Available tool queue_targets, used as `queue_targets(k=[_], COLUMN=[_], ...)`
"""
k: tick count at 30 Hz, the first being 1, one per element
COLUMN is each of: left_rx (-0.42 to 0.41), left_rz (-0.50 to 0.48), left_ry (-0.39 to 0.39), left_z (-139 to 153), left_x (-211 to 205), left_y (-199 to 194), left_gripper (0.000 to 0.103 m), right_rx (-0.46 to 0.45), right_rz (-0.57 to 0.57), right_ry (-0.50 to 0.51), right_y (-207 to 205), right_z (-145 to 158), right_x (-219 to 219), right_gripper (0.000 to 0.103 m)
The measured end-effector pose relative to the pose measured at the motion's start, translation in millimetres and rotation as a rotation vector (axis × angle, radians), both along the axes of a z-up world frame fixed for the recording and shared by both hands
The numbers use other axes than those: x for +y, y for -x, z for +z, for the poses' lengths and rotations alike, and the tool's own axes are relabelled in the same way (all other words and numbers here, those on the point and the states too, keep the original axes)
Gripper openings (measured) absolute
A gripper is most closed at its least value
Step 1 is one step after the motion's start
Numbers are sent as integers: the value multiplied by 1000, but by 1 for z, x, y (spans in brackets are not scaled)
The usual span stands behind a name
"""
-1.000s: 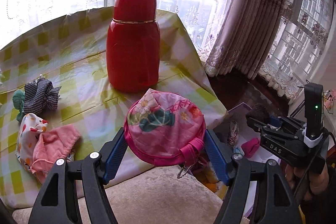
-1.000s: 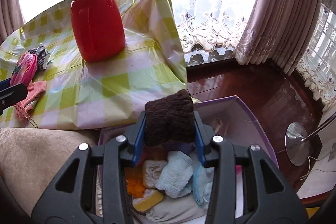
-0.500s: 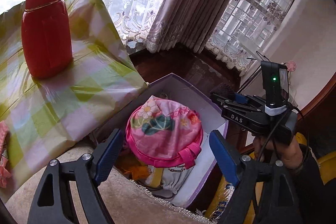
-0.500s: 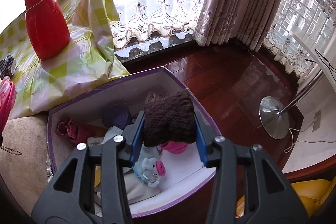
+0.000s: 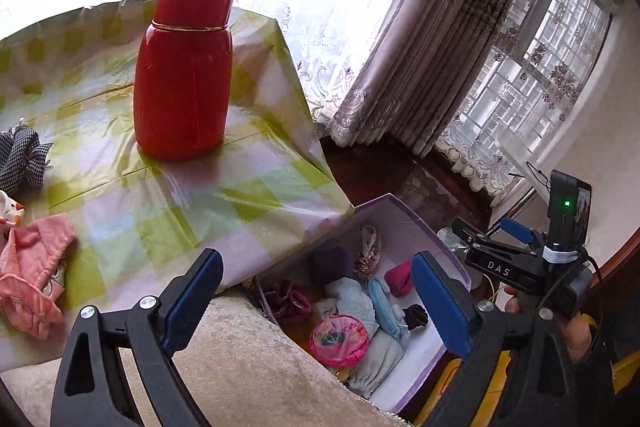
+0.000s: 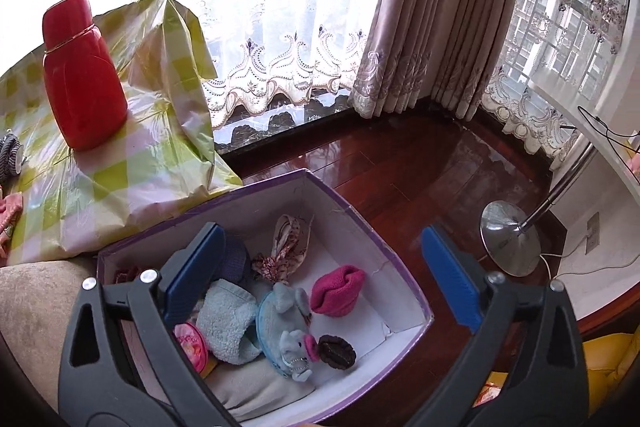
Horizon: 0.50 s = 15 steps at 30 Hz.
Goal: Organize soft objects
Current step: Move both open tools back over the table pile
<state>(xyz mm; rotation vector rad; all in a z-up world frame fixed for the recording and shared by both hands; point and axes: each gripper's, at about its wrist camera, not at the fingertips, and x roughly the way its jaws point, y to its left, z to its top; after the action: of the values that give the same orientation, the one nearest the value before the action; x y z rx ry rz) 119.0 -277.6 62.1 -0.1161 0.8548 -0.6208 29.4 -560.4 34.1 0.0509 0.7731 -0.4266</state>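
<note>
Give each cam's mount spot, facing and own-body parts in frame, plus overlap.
Left wrist: on the left gripper, angled down over the checked table edge toward the purple box; shows its open blue fingers, the right gripper and its hand.
Right wrist: on the right gripper, angled down into the box; shows only its open fingers.
Shared: red flask, box, pink pouch, brown knit piece.

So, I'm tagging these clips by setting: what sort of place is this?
Most likely a home living room: lace curtains over a bay window, polished wood floor, and a checked tablecloth.
</note>
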Motion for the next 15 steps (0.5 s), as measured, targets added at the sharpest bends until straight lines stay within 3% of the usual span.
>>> queue_targets(k=[5, 9, 15], left_rx=[-21, -44, -52], left_rz=[95, 197, 309], left_ry=[-22, -61, -83], left_z=[1, 2, 1], left_x=[34, 65, 117], left_y=[-1, 0, 4], left_gripper=[96, 95, 92], right_rx=[-41, -49, -28], right_rz=[57, 169, 374], right_ry=[51, 33, -108], right_y=[-11, -22, -35], right_z=[6, 6, 4], right_x=[39, 73, 130], right_gripper=[101, 101, 101])
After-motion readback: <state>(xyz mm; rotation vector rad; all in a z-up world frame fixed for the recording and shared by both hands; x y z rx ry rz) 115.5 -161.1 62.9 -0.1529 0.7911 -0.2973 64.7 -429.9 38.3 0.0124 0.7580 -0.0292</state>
